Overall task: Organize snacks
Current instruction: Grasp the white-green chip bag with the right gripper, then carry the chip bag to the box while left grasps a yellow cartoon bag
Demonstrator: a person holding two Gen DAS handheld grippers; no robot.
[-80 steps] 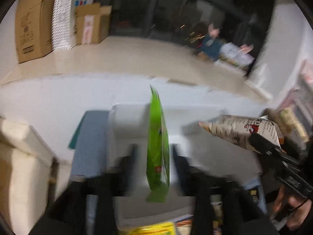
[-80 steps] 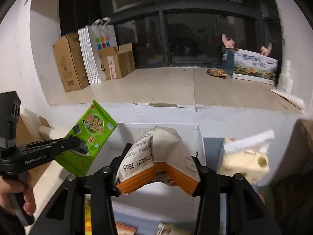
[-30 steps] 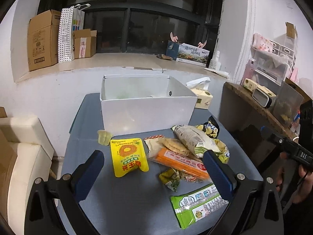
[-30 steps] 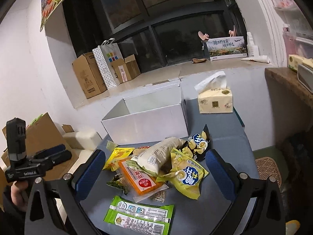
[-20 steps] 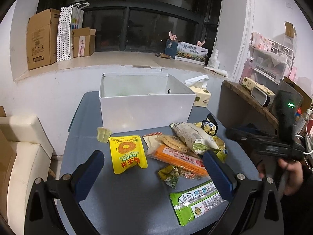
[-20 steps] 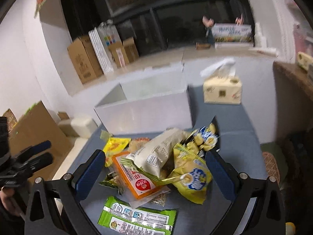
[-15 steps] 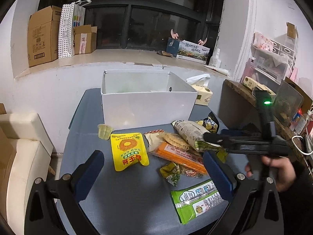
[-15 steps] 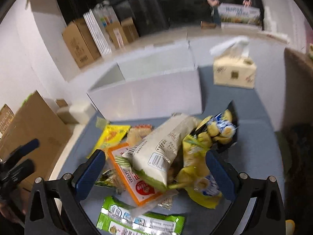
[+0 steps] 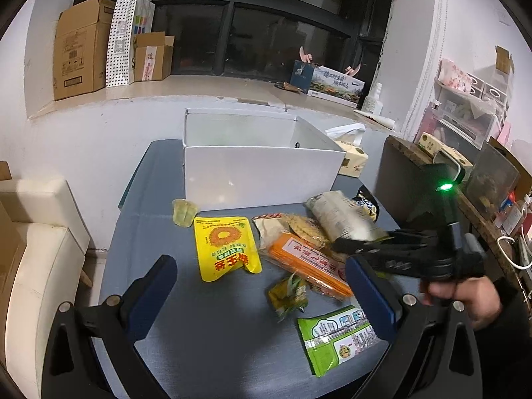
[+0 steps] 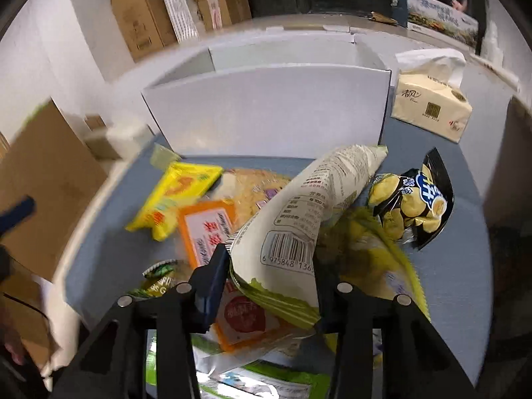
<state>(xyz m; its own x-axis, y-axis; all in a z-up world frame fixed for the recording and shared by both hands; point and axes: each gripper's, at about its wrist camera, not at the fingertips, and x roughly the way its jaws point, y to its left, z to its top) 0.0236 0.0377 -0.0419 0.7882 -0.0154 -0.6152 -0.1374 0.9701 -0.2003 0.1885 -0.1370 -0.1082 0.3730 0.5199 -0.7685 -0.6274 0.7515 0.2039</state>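
A white open box stands at the back of the grey-blue table; it also shows in the right wrist view. Snack packs lie in front of it: a yellow pouch, an orange pack, a green pack, and a small green sachet. My right gripper is shut on a white snack bag with a barcode, its jaws gripping the bag's lower end; it also shows in the left wrist view. My left gripper is open and empty above the table's front.
A tissue pack sits right of the box. A black-and-yellow chip bag and a yellow-green bag lie on the right. A cream sofa is at the left, a wooden shelf at the right. Cardboard boxes stand on the window ledge.
My right gripper has come down onto the snack pile and closed on the white barcode bag. My left gripper stays open and has hardly moved.
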